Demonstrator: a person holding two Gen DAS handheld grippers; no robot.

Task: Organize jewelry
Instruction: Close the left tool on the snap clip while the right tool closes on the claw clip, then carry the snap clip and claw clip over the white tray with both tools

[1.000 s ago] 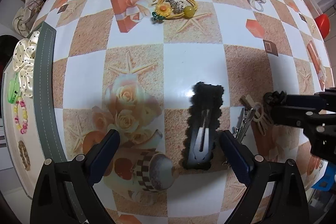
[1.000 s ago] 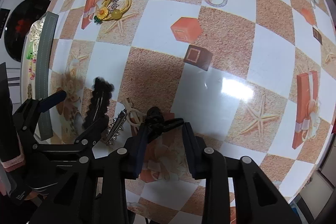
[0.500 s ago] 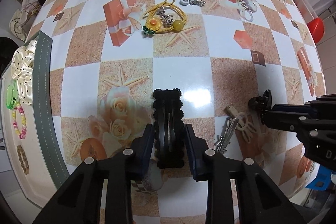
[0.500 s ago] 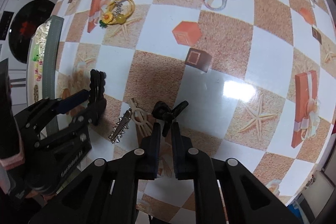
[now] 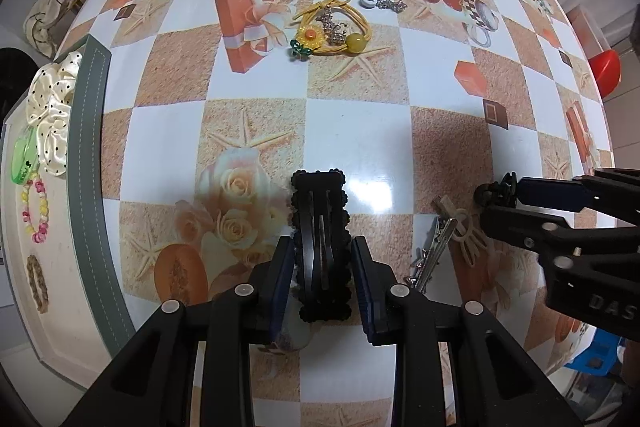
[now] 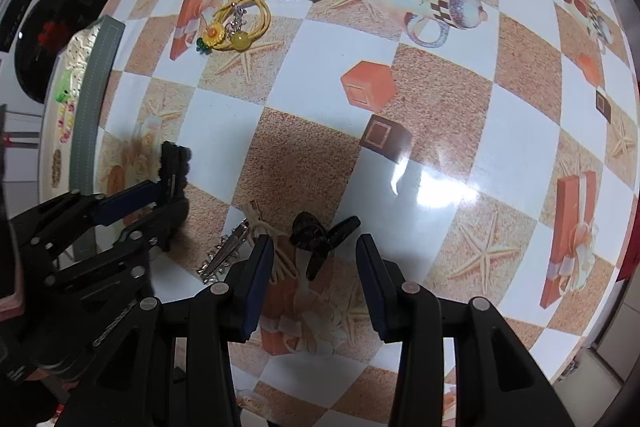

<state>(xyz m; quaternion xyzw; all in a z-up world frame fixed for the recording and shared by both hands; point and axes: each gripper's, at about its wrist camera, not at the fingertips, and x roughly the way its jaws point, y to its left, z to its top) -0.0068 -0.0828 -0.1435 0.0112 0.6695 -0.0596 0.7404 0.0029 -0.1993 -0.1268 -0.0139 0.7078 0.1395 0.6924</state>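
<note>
1. Left wrist view: left gripper (image 5: 320,267) clamped on the black hair clip (image 5: 320,223) above the patterned tablecloth (image 5: 360,131); silver clip (image 5: 430,259) and cream clip (image 5: 466,231) just right; tray (image 5: 86,187) at left; yellow hair tie (image 5: 332,31) well ahead.
2. Right wrist view: right gripper (image 6: 316,263) jaws just parted, touching nothing; small black claw clip (image 6: 316,237) between them on the cloth, cream clip beside the left pad.

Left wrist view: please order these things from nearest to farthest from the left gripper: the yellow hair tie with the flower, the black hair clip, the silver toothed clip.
1. Black hair clip: between the fingers of the left gripper, gripped.
2. Silver toothed clip: on the table, to the right of that gripper.
3. Yellow hair tie with the flower: far up the table, near the printed gift box.
</note>
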